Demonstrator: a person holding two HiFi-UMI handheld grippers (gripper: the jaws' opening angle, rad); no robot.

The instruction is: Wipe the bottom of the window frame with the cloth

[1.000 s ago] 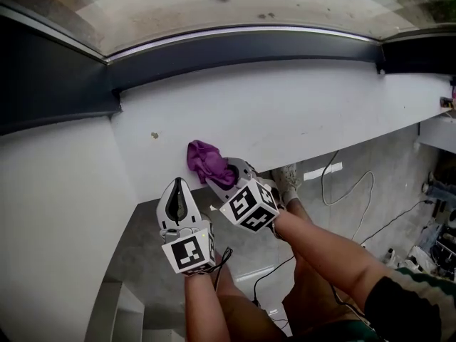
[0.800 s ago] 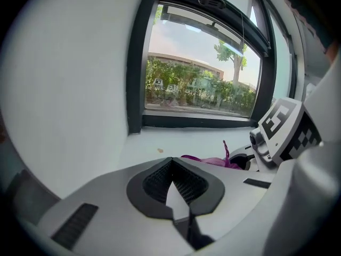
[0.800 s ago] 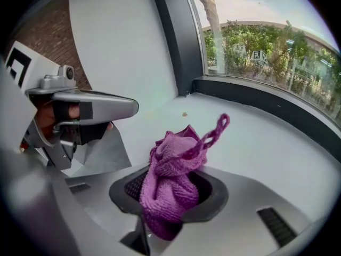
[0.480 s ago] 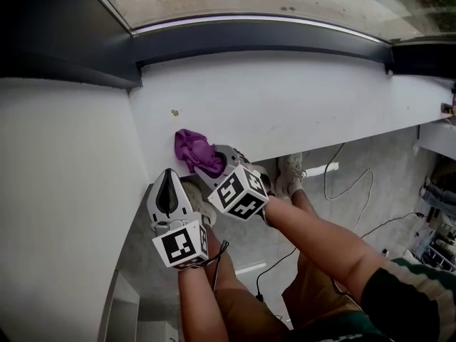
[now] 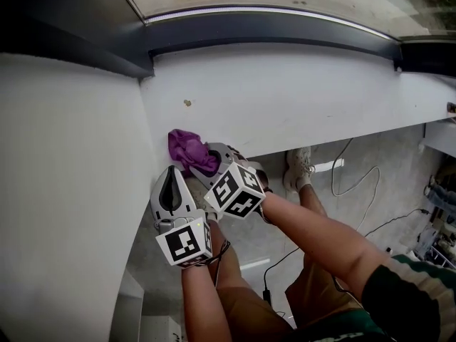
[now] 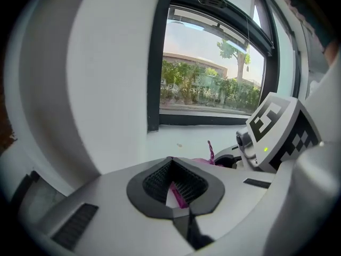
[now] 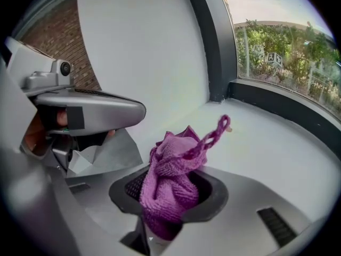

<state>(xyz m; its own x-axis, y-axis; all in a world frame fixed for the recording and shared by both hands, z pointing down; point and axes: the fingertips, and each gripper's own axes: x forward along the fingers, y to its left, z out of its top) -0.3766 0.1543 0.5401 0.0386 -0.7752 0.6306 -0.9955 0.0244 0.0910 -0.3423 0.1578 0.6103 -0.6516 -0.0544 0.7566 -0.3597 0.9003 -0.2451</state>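
A crumpled purple cloth (image 5: 188,150) rests on the white sill (image 5: 299,98) near its front edge, close to the left wall. My right gripper (image 5: 208,168) is shut on it. In the right gripper view the cloth (image 7: 171,188) bulges out between the jaws, with a loop sticking up. My left gripper (image 5: 173,185) hangs just left of and below the cloth, jaws shut and empty. A pink sliver of the cloth (image 6: 178,193) shows through its pad gap. The dark bottom window frame (image 5: 271,33) runs along the back of the sill.
A small speck (image 5: 187,103) lies on the sill behind the cloth. The white wall (image 5: 71,191) closes in on the left. Below the sill are the person's legs, a shoe (image 5: 299,169) and cables (image 5: 356,184) on the grey floor.
Both grippers and the cloth have shifted left along the sill, towards the left wall. The cloth now lies directly in front of the speck.
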